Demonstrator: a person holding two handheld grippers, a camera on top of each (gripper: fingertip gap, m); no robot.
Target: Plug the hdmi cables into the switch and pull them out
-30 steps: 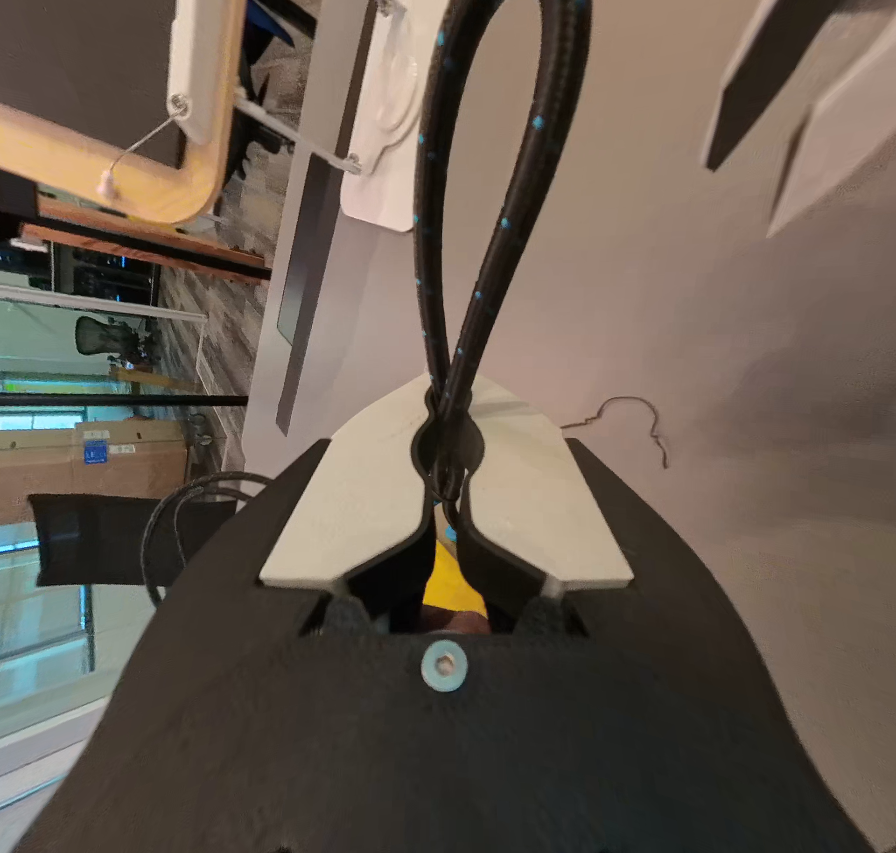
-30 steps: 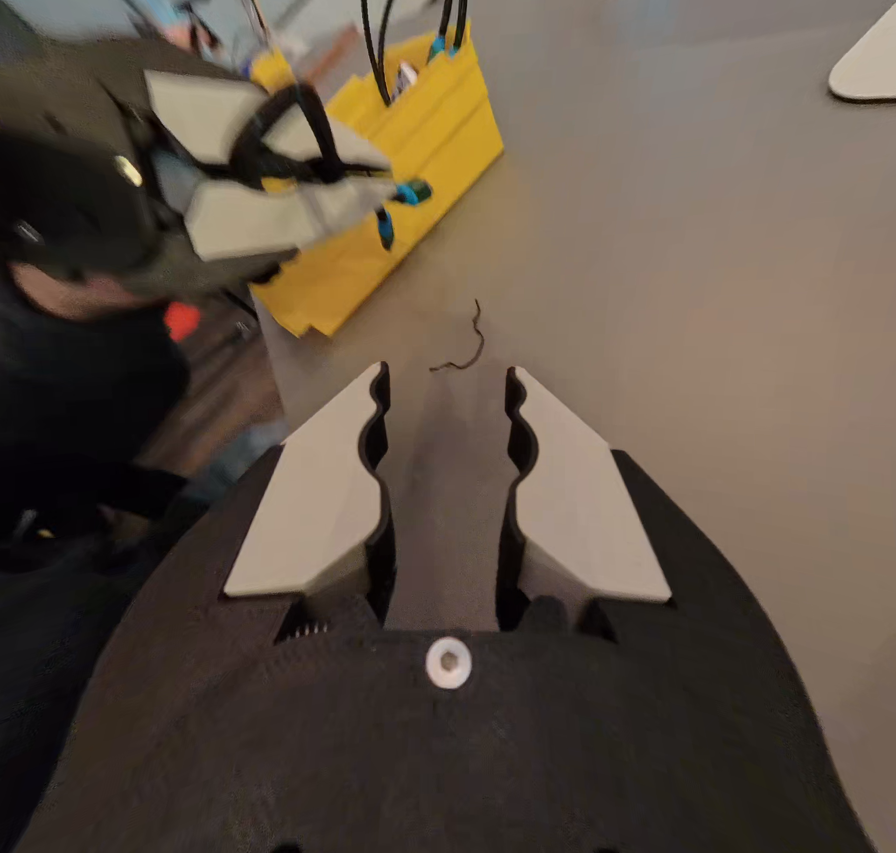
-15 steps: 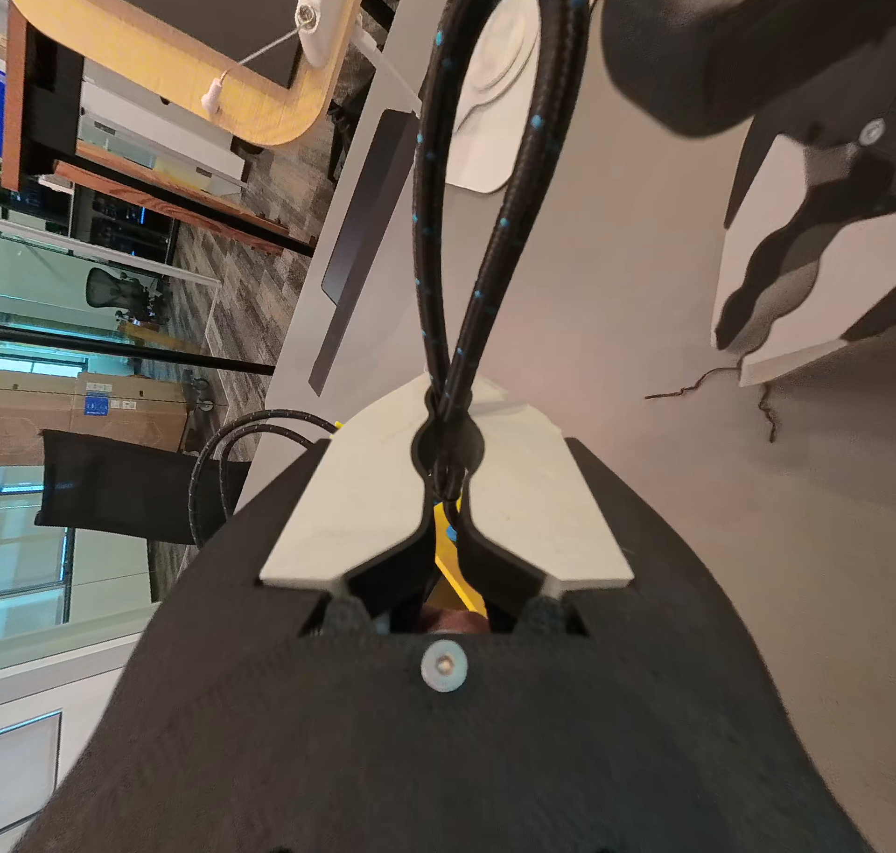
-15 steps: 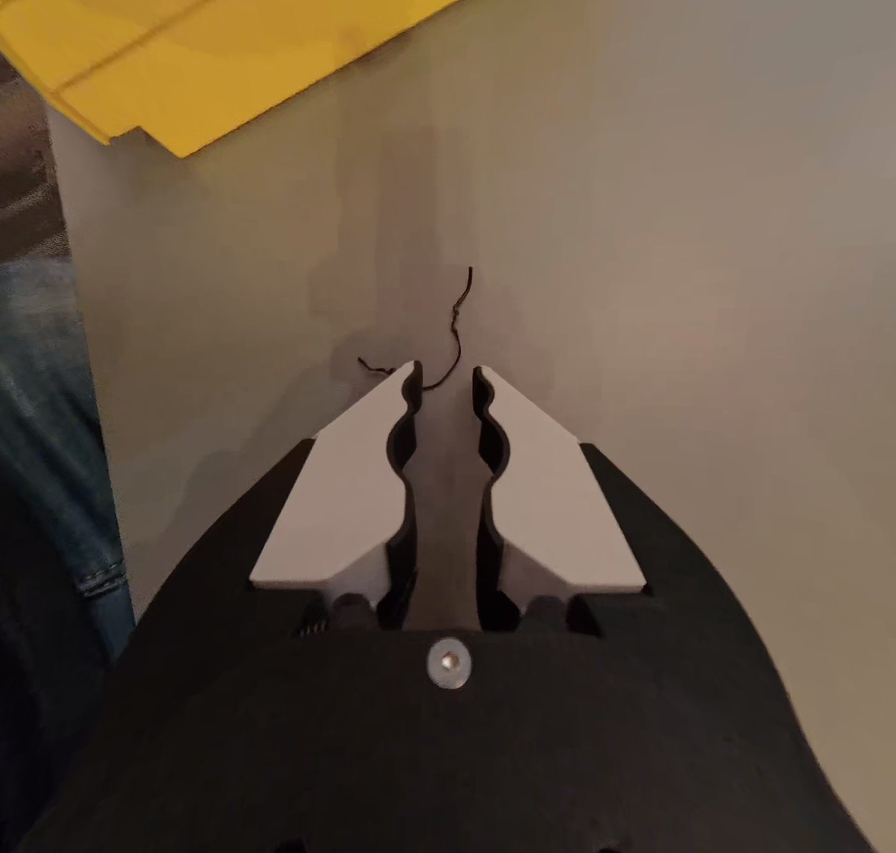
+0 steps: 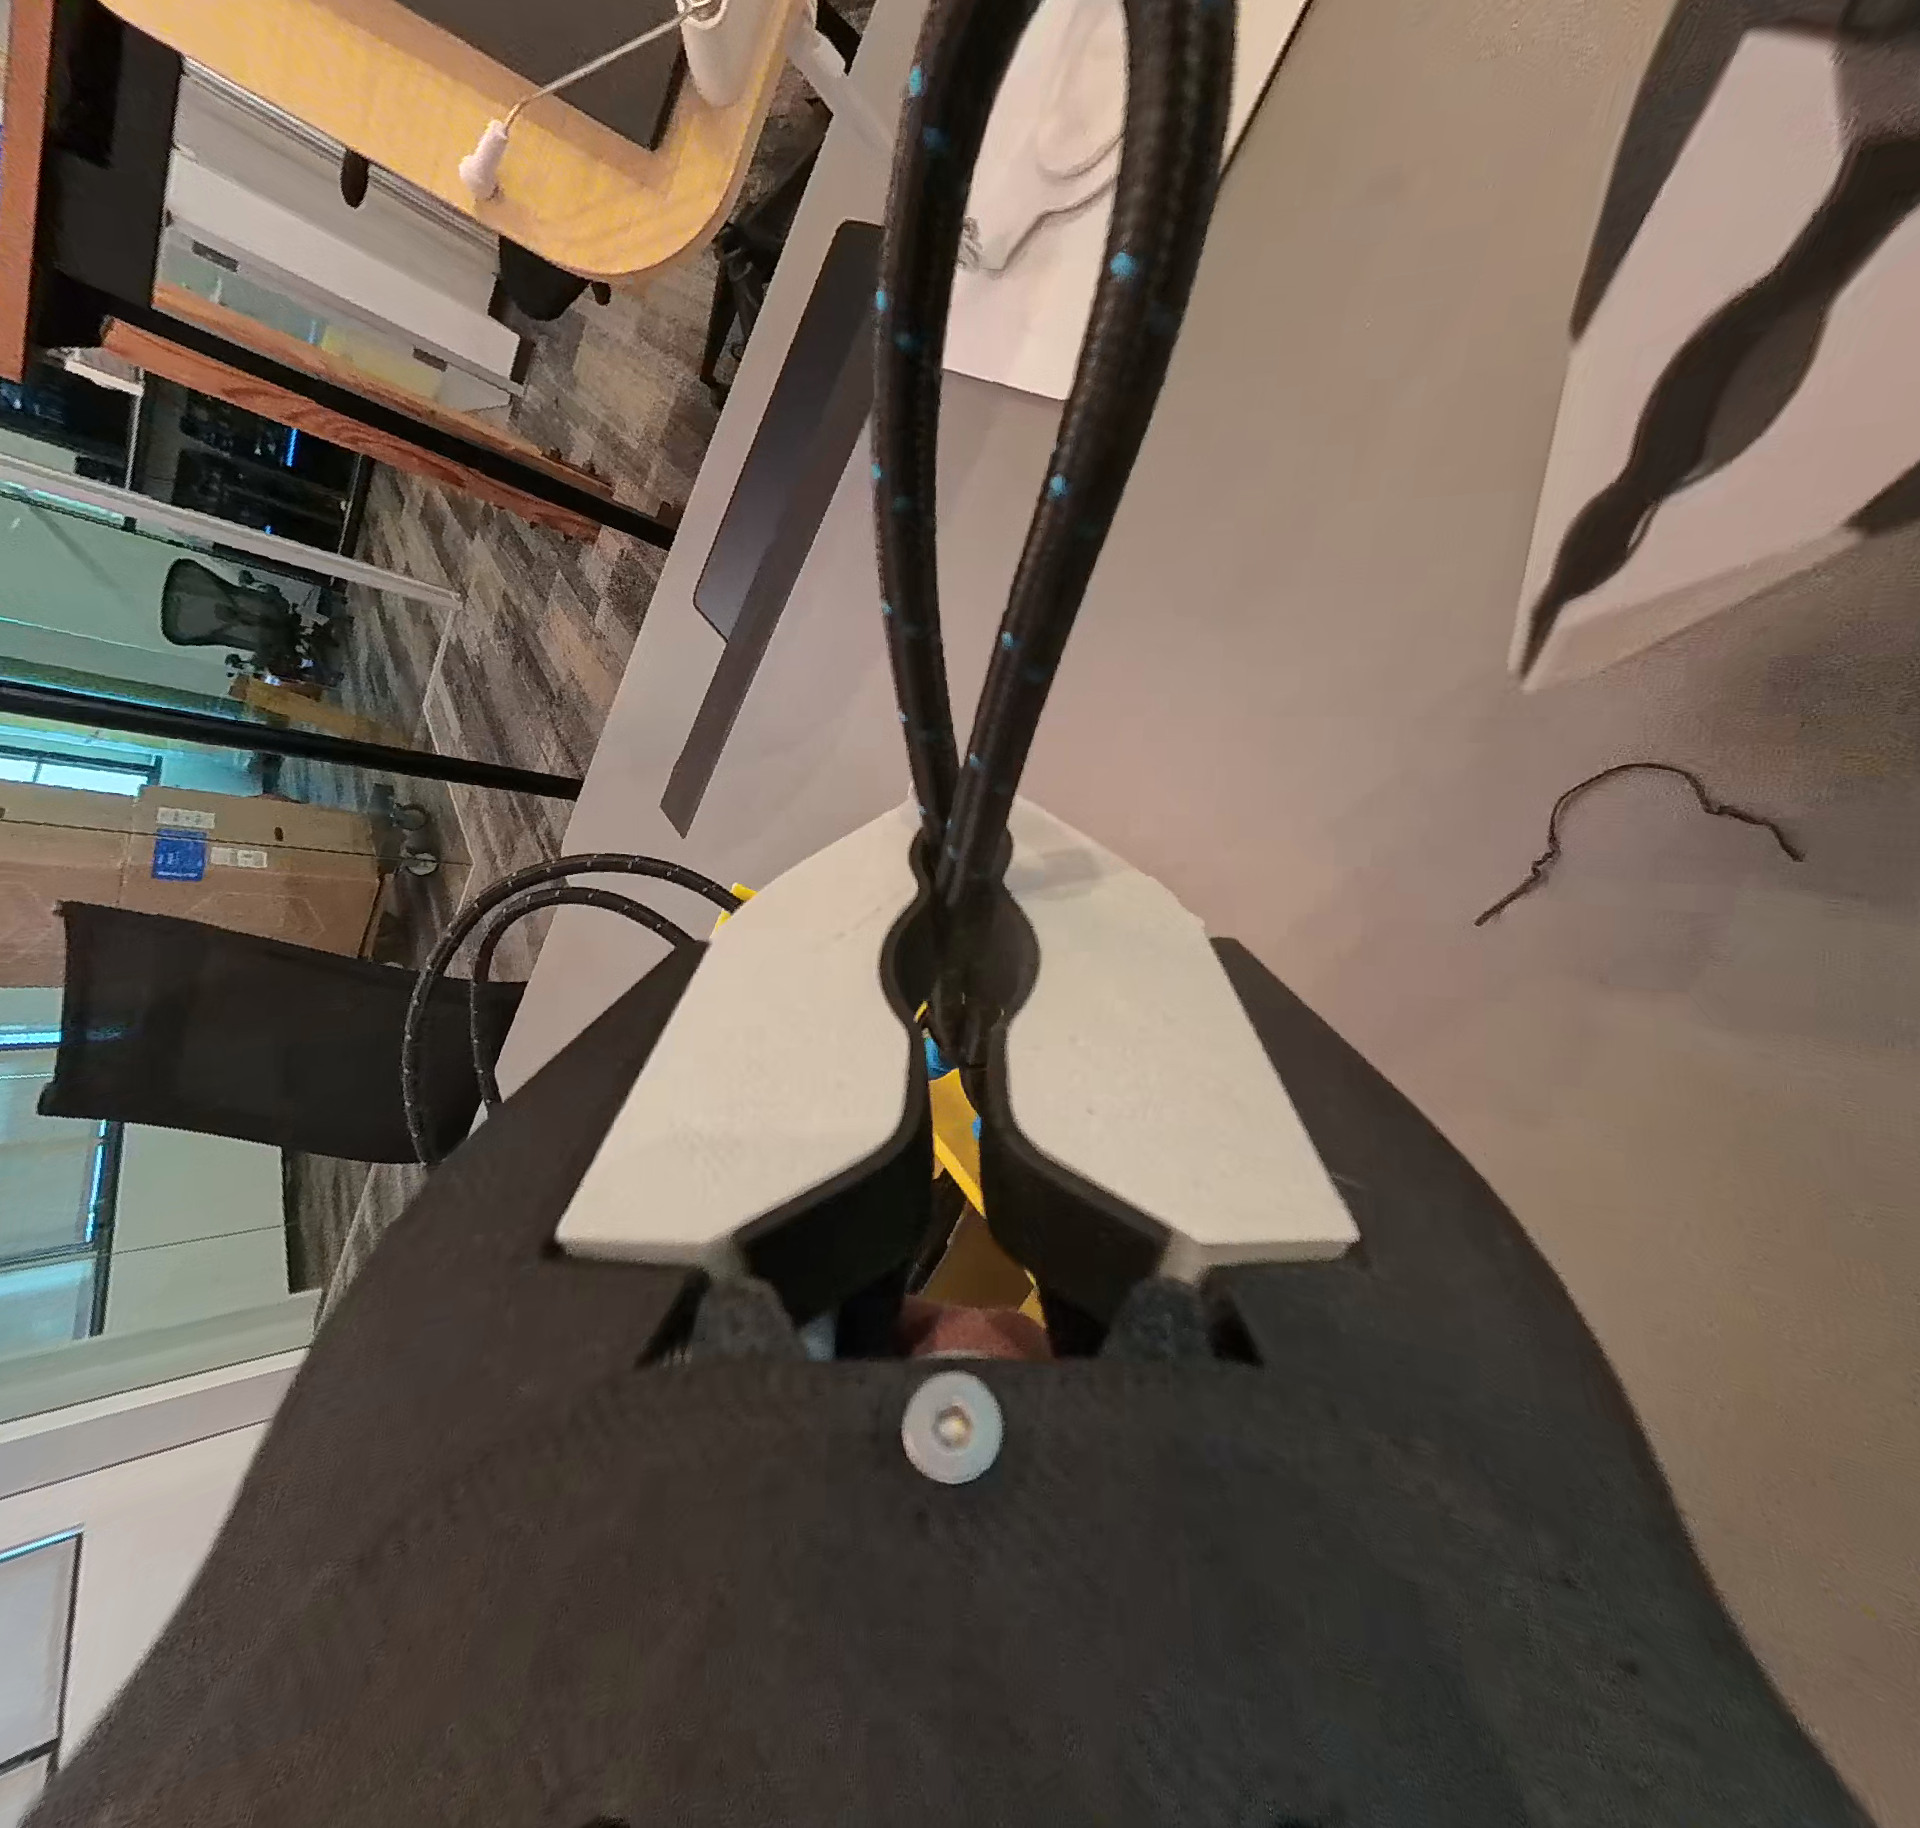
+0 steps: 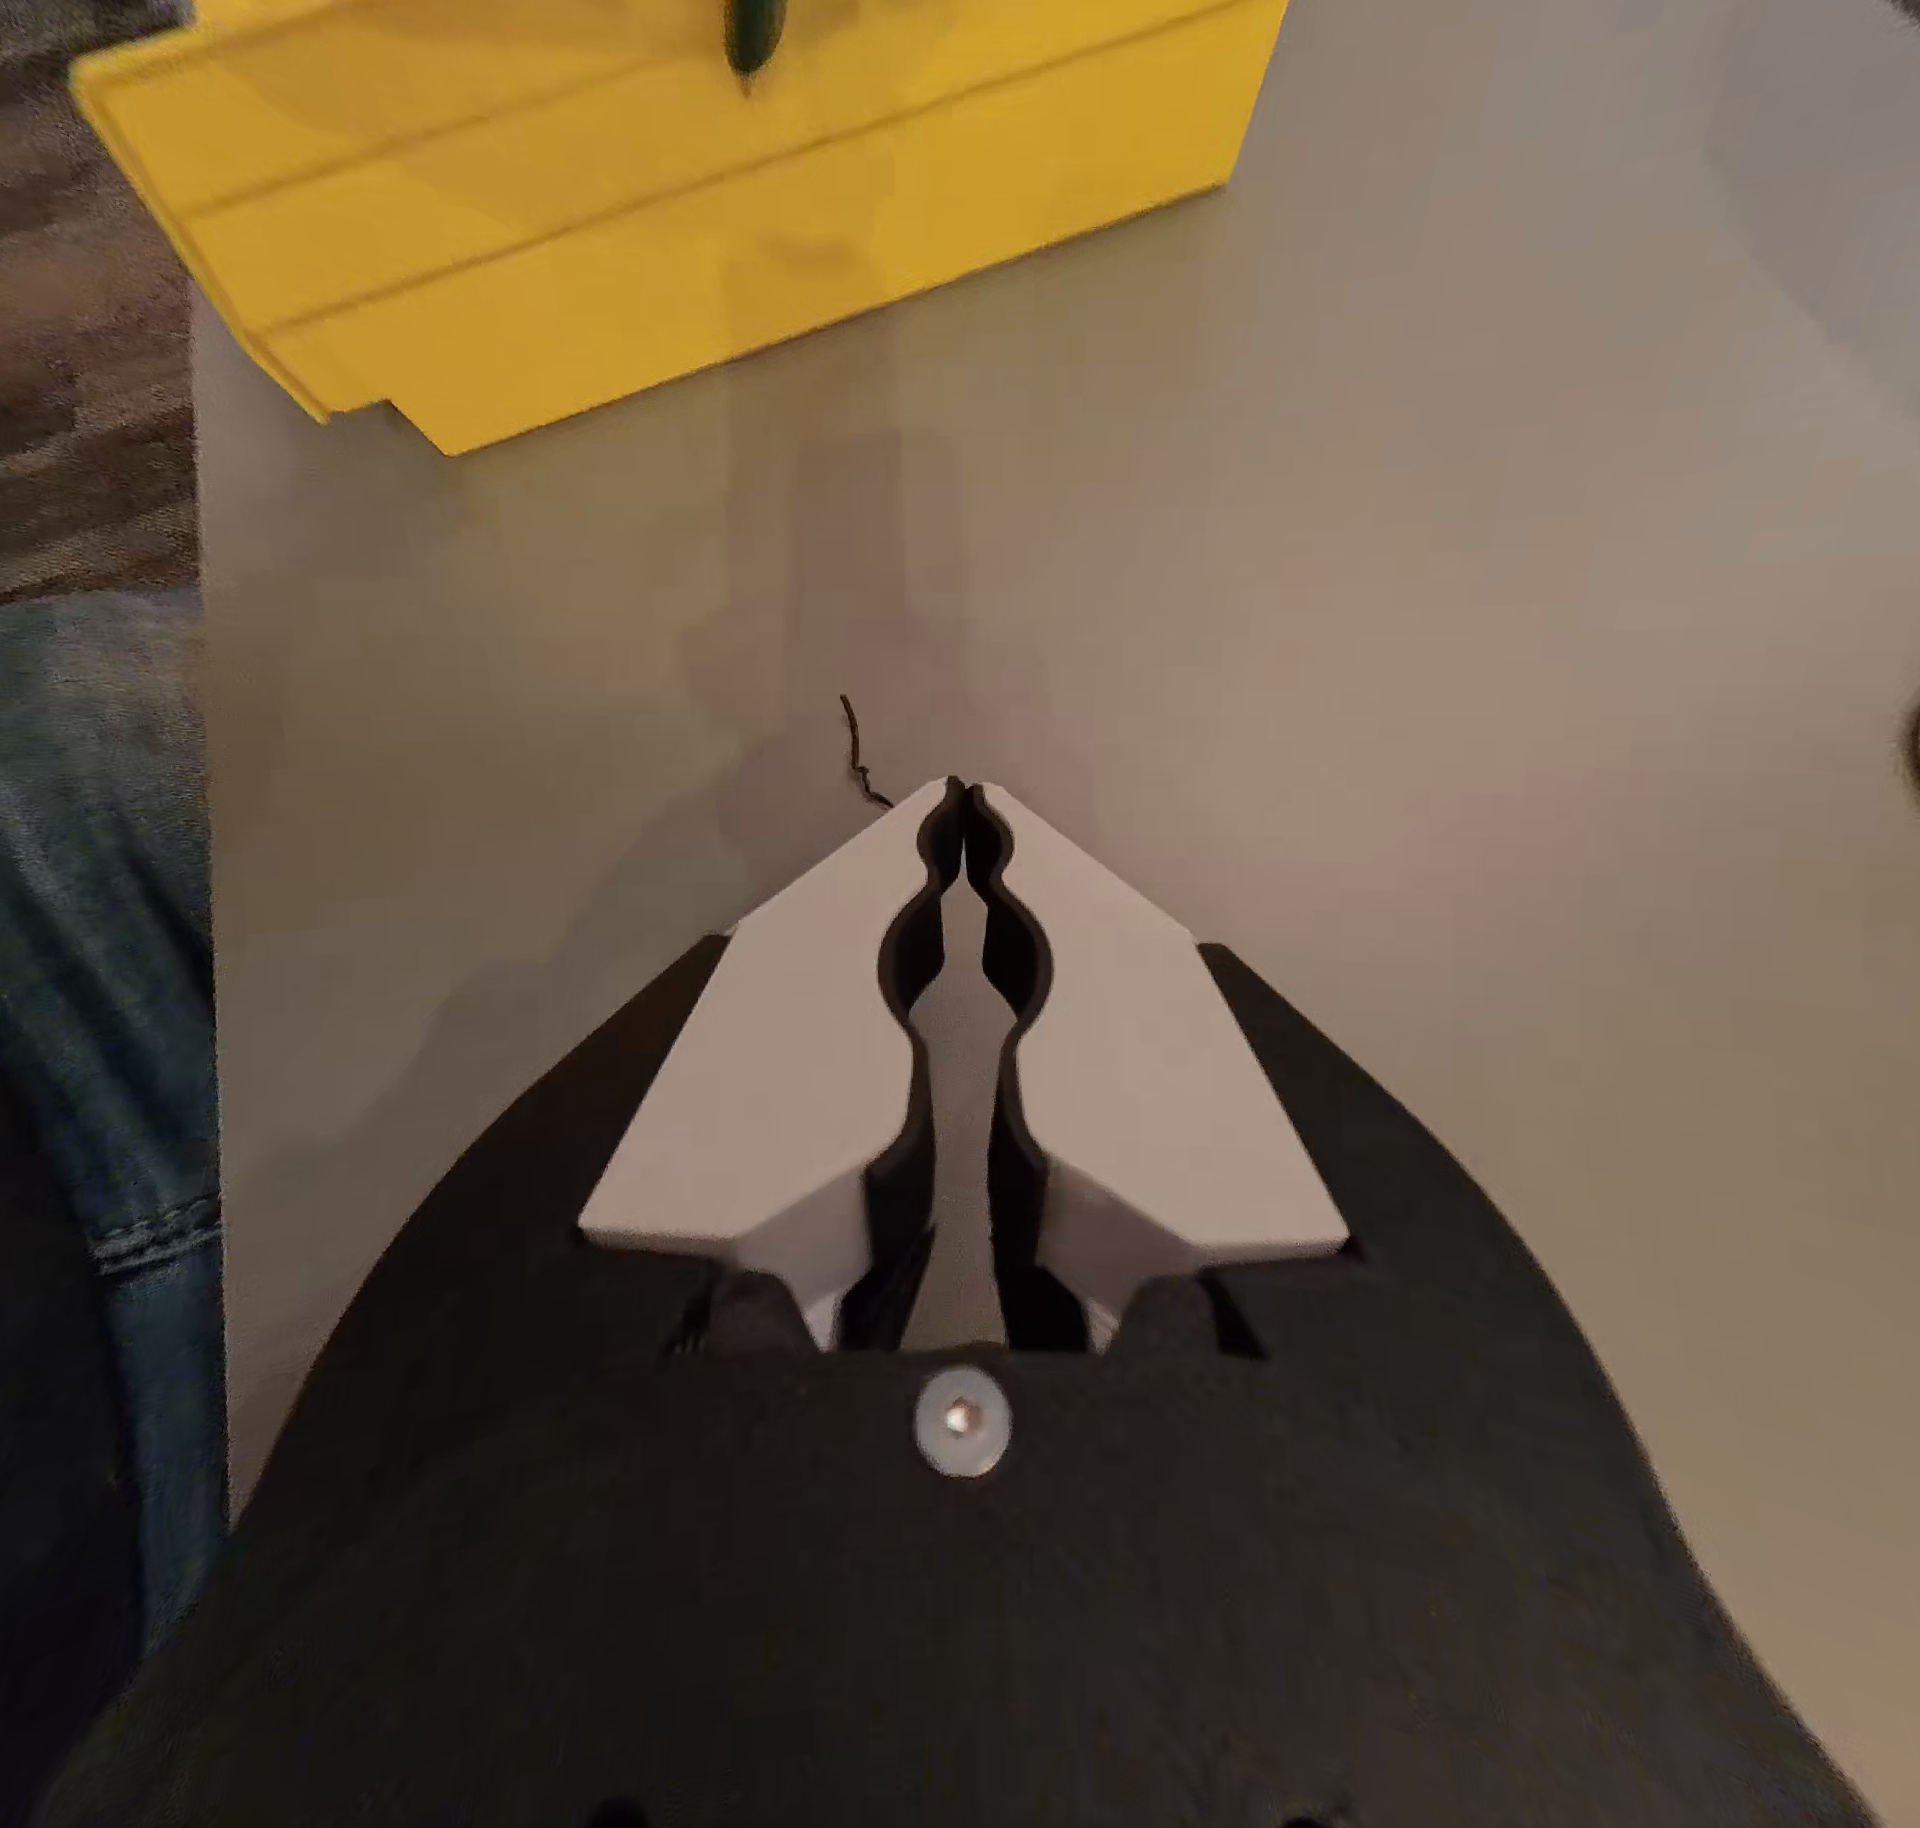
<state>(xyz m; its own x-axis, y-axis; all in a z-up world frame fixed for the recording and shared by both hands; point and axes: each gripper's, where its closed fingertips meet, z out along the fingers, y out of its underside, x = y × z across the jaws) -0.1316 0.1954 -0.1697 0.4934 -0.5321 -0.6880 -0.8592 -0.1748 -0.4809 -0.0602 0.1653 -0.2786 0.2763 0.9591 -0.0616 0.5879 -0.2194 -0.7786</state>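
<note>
My left jaws (image 5: 961, 931) pinch the doubled black blue-flecked braided cable (image 5: 1049, 324), keeping its loop lifted; my right jaws (image 6: 961, 807) close on nothing visible.

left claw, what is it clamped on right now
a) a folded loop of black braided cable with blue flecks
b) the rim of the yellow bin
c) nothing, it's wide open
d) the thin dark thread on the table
a: in the left wrist view the left claw is shut on the doubled black cable, whose loop rises above the fingertips.
</note>
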